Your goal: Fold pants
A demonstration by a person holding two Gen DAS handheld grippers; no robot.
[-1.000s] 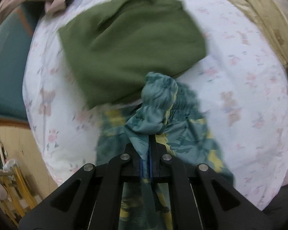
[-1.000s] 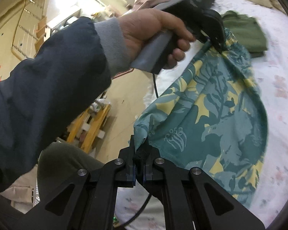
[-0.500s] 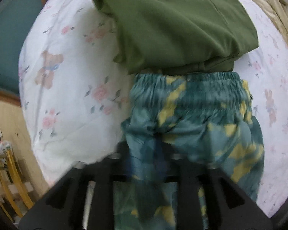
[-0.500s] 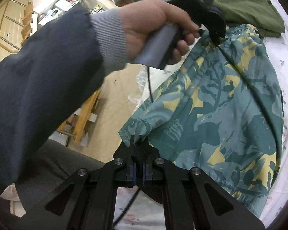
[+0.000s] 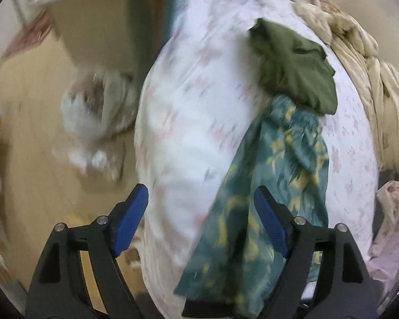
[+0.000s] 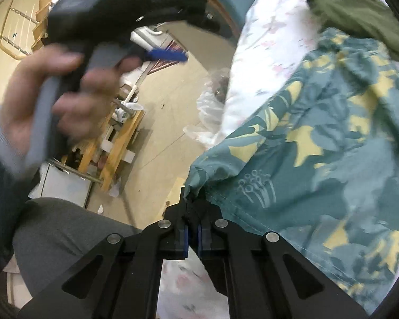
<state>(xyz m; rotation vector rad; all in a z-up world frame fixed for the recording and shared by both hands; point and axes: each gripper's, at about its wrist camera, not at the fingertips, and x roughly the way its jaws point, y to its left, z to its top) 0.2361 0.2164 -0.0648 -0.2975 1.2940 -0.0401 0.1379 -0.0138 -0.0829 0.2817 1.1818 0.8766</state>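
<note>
- Right gripper (image 6: 192, 212): jaws closed on a bunched corner of the pants, at the pants' near edge.
- Left gripper (image 5: 200, 223): jaws opening, blue pads wide apart, nothing pressed between them; it hangs above the pants' near end, blurred.
- Left hand (image 6: 48, 98): holds the left gripper's grey handle, off to the side of the pants, over the floor.
- Pants (image 6: 332, 146): teal with yellow leaf print, spread on the bed, near corner lifted by the right gripper.
- Bed (image 5: 194, 111): white floral sheet under the pants.
- Green garment (image 5: 295, 63): olive, lies at the pants' far end, overlapping the waistband.
- Beige quilt (image 5: 359, 53): bunched beyond the green garment, well apart from the pants.
</note>
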